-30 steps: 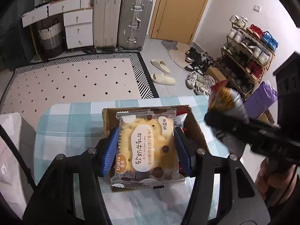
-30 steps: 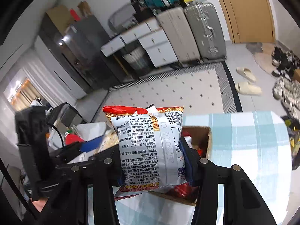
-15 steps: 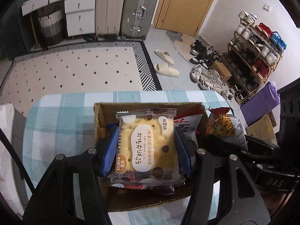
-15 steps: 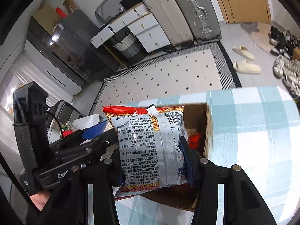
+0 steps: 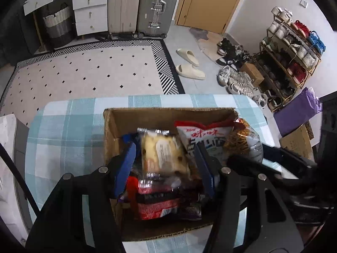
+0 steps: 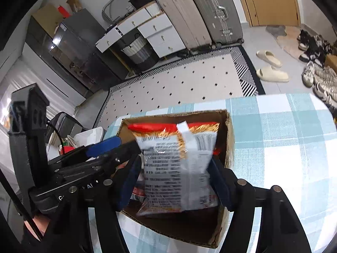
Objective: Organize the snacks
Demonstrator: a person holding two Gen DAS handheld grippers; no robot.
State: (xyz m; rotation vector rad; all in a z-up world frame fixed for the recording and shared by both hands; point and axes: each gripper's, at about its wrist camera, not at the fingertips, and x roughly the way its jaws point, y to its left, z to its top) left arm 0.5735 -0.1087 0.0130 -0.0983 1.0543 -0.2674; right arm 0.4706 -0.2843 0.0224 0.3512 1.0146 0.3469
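Observation:
An open cardboard box (image 5: 168,116) (image 6: 229,137) sits on a blue checked tablecloth (image 5: 63,137) and holds several snack packs. My left gripper (image 5: 165,145) hangs low in the box. A yellow biscuit pack (image 5: 164,156) lies between its blue pads, tipped away and blurred. It looks narrower than the gap, so I cannot tell whether the pads press it. My right gripper (image 6: 174,161) is opening. The silver and orange noodle bag (image 6: 179,168) (image 5: 242,139) stands blurred and loose between its pads, over the box's right side.
A red and white bag (image 5: 202,135) and a red pack (image 5: 155,208) lie in the box. The left gripper's body (image 6: 63,168) crowds the box's left side. Beyond the table are a dotted rug (image 5: 84,73), slippers, a shoe rack and suitcases.
Both grippers came down into the box. The right jaws spread and the noodle bag came free of the pads. The biscuit pack tipped away between the left pads, whose gap looks unchanged.

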